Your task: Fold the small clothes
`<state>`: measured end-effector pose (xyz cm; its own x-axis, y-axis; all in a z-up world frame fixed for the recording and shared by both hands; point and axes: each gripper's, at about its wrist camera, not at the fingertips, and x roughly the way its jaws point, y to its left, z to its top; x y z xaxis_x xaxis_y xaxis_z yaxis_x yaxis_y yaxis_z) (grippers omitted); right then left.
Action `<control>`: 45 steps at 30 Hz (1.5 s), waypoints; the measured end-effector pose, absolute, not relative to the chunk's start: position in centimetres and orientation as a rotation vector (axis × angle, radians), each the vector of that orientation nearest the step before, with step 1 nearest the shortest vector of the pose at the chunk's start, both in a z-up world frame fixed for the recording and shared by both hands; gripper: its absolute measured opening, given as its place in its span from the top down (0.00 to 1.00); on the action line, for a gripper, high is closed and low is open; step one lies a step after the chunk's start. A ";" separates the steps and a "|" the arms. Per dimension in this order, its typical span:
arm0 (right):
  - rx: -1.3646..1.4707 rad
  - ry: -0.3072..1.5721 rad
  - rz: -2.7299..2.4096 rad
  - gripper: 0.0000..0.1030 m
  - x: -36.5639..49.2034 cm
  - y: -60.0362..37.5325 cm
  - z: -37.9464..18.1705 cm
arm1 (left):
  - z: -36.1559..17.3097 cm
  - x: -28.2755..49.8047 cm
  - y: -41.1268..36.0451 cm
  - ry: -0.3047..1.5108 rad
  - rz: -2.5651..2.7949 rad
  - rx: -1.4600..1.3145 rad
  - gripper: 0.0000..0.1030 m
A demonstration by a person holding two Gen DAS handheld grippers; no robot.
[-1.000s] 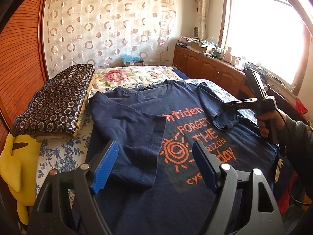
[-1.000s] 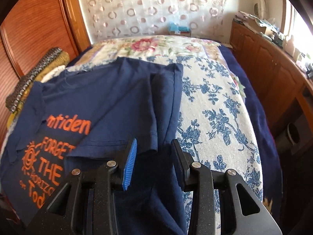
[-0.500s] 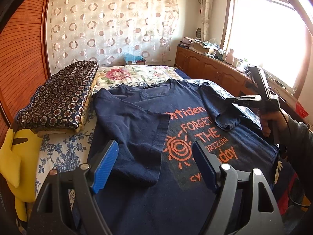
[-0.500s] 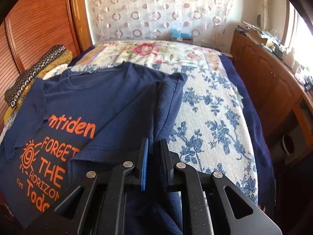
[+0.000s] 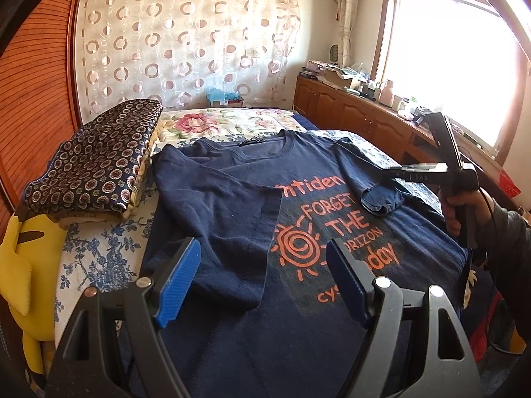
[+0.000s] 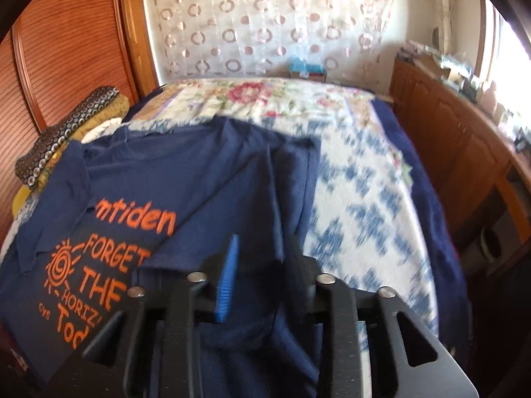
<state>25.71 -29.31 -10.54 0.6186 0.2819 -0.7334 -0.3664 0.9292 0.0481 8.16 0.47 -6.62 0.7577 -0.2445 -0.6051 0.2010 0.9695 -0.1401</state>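
Observation:
A navy T-shirt [image 5: 232,199] with orange print lies flat on the bed, its left side folded in over the chest. My left gripper [image 5: 262,275] hovers open over the shirt's lower part with nothing between its blue pads. The right sleeve [image 5: 381,199] lies bunched on the print. My right gripper [image 5: 388,179] is just above that sleeve, held by a person's hand [image 5: 464,205]. In the right wrist view the right gripper [image 6: 264,248] has its jaws opening, with a ridge of sleeve cloth [image 6: 292,172] lying loose between them.
A folded dark patterned blanket [image 5: 96,159] sits on the bed's left side, with a yellow plush toy [image 5: 20,255] at the near left. The blue-flowered bed cover [image 6: 365,205] lies bare right of the shirt. Wooden cabinets [image 5: 358,112] run under the window.
The right gripper's jaws closed on the sleeve cloth half a second ago and have spread apart again. The left gripper has stayed open in the same place.

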 end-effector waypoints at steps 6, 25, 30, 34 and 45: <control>-0.066 0.882 0.376 0.71 26.2 -29.3 -12.1 | -6.9 8.3 0.1 0.675 -0.248 -0.067 0.24; -0.151 0.664 0.625 0.97 26.1 -21.3 -5.9 | -7.3 8.3 0.7 0.682 -0.232 -0.075 0.24; -0.257 0.661 0.605 0.64 26.0 -19.1 -4.4 | -6.8 8.4 0.9 0.672 -0.231 -0.073 0.24; -0.290 0.659 0.564 0.63 26.3 -19.9 -4.7 | -6.4 8.9 1.4 0.666 -0.218 -0.067 0.24; -0.286 0.786 0.365 0.60 30.0 -26.3 -10.9 | -5.3 15.3 4.1 0.698 -0.160 -0.006 0.24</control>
